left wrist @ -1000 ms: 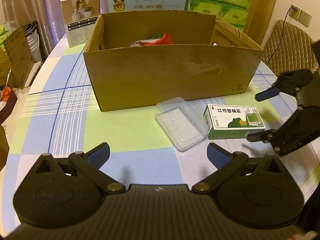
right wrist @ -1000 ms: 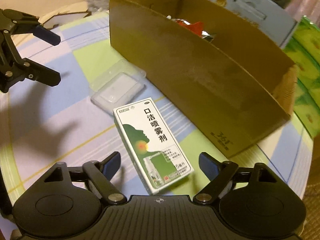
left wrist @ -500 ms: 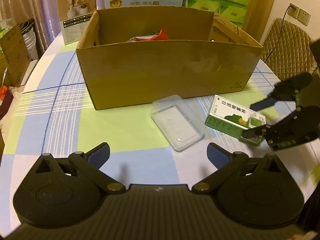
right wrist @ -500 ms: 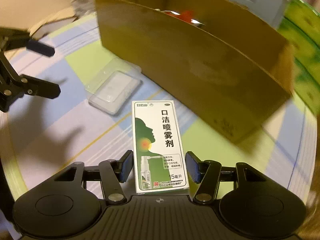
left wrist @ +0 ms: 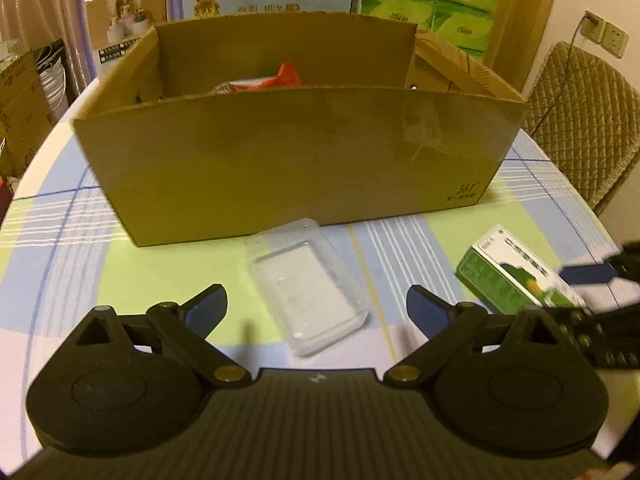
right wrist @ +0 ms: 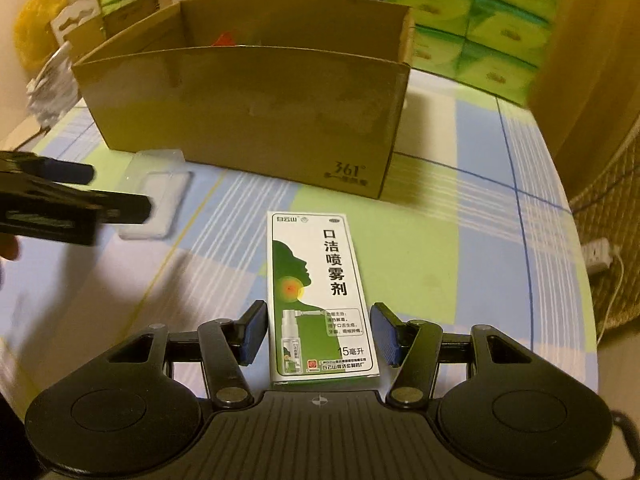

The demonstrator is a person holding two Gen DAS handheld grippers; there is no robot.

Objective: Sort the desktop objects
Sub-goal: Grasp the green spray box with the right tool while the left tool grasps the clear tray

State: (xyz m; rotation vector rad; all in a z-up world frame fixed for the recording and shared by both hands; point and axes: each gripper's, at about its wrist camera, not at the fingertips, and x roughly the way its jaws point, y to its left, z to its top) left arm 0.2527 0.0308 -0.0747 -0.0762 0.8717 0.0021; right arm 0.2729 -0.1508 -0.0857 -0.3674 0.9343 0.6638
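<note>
A white and green spray box [right wrist: 320, 292] sits lengthwise between the fingers of my right gripper [right wrist: 320, 332], which is shut on it; in the left wrist view the spray box [left wrist: 516, 276] is tilted at the far right. A clear plastic case [left wrist: 308, 300] lies flat on the checked tablecloth in front of the cardboard box [left wrist: 296, 168]. My left gripper [left wrist: 316, 304] is open, its fingers either side of the case and apart from it. The open-topped cardboard box [right wrist: 248, 120] holds a red packet [left wrist: 288, 76].
Green tissue packs [left wrist: 436, 0] and printed cartons [left wrist: 128, 28] stand behind the cardboard box. A quilted chair [left wrist: 580, 120] stands off the table's right edge. The left gripper [right wrist: 112, 196] reaches in from the left in the right wrist view.
My right gripper closed on the spray box, then swung round with it to face the cardboard box squarely. My left gripper moved forward toward the plastic case, staying open.
</note>
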